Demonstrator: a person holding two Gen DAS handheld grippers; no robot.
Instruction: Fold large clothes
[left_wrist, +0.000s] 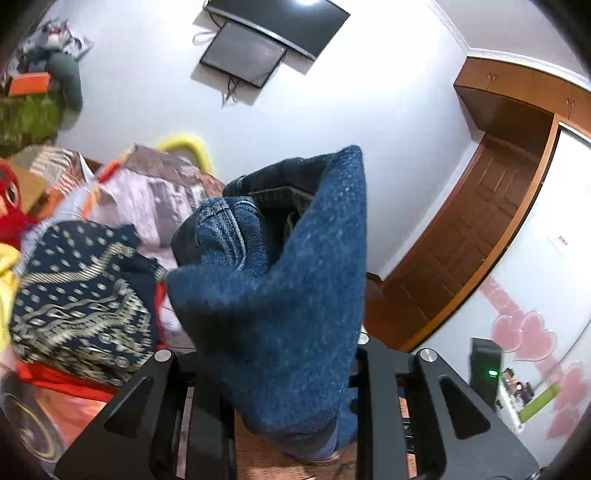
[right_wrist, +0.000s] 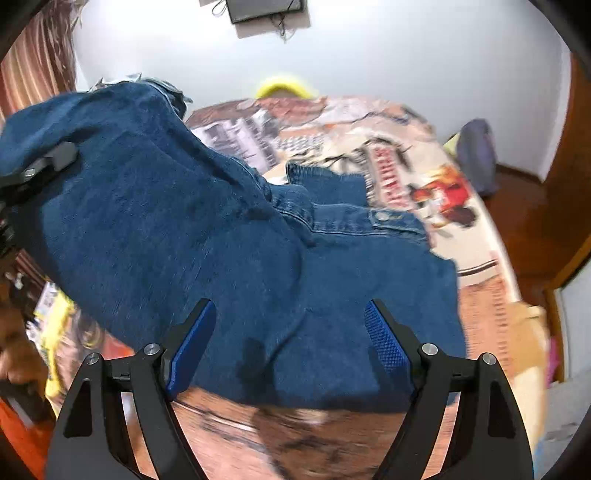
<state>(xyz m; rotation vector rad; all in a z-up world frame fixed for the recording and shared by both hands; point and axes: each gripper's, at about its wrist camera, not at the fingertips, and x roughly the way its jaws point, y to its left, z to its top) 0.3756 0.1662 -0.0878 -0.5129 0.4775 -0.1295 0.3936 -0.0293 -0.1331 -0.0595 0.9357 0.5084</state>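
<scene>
Overhead, wall-mounted screen (left_wrist: 291, 22), wooden door (left_wrist: 454, 236), patterned bedspread (right_wrist: 388, 147) under denim garment (right_wrist: 229, 258)

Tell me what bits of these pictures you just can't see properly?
- Left gripper fingertips: left wrist view, buried under the blue denim garment it clamps.
- The garment's full shape: bunched in the left wrist view; in the right wrist view it spreads blurred beyond the open right gripper.
- Print on the patterned bedspread: right wrist view, smeared by motion blur.
- Piled patterned clothes: left wrist view, cut off at the edge.
</scene>
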